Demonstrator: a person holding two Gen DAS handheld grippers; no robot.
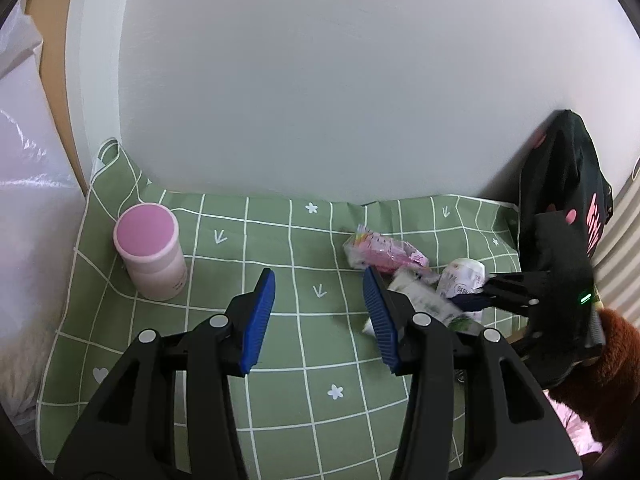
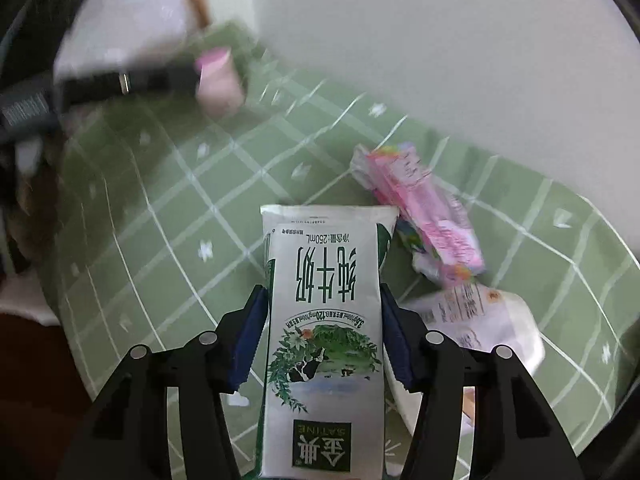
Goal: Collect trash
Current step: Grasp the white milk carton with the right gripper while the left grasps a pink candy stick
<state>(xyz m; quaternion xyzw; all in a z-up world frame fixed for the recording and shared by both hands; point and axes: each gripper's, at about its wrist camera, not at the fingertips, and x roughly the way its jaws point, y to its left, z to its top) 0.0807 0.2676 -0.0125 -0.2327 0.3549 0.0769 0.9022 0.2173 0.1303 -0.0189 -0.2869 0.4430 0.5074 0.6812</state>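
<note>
My right gripper [image 2: 322, 336] pinches a white and green flat milk carton with printed Chinese characters [image 2: 324, 320] between its blue pads, one pad on each narrow side, the carton's far end pointing out over the green checked tablecloth [image 2: 168, 216]. My left gripper [image 1: 320, 312] is spread wide with nothing between its fingers, hanging over bare cloth.

Two more pieces of trash lie close together: a crumpled pink and white plastic wrapper [image 2: 424, 208] just beside the carton's far end, and a white crumpled paper packet with small print [image 2: 480, 320] near my right finger. A pink-lidded pale cylindrical container [image 1: 150, 256] stands upright well apart to the left.

The risks as I judge them: the carton is thin and looks empty, so a grip across its edges could buckle it and let it slide out. The right wrist view is smeared, suggesting quick motion; a fast swing could flick the carton free or sweep the wrapper off the cloth. I see no bin in either view, so I cannot tell where the drop should go, and a blind release may miss.
</note>
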